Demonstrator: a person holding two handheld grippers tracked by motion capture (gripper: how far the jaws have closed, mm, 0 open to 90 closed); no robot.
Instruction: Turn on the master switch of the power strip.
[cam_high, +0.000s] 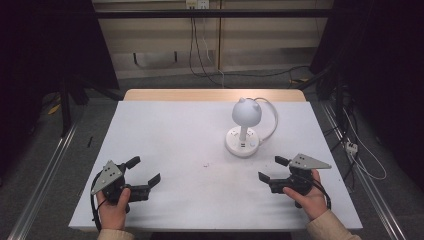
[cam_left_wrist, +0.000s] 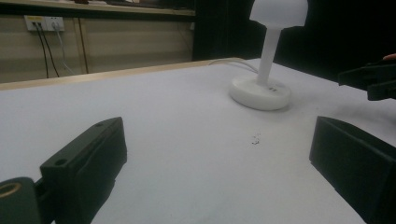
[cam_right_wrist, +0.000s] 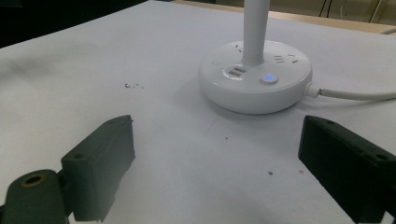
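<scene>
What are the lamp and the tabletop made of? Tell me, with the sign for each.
Lamp: looks like white moulded plastic with a smooth, slightly glossy finish; its round base catches soft highlights. Tabletop: a matte white surface, probably laminate or a sheet over wood, with a bare wooden far edge.

Lamp (cam_high: 244, 127) stands right of centre on the table (cam_high: 170, 130).

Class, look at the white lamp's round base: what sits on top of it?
On the lamp base stand the white stem, a lit blue button, small ports and socket slots. The stem hides part of the top.
</scene>
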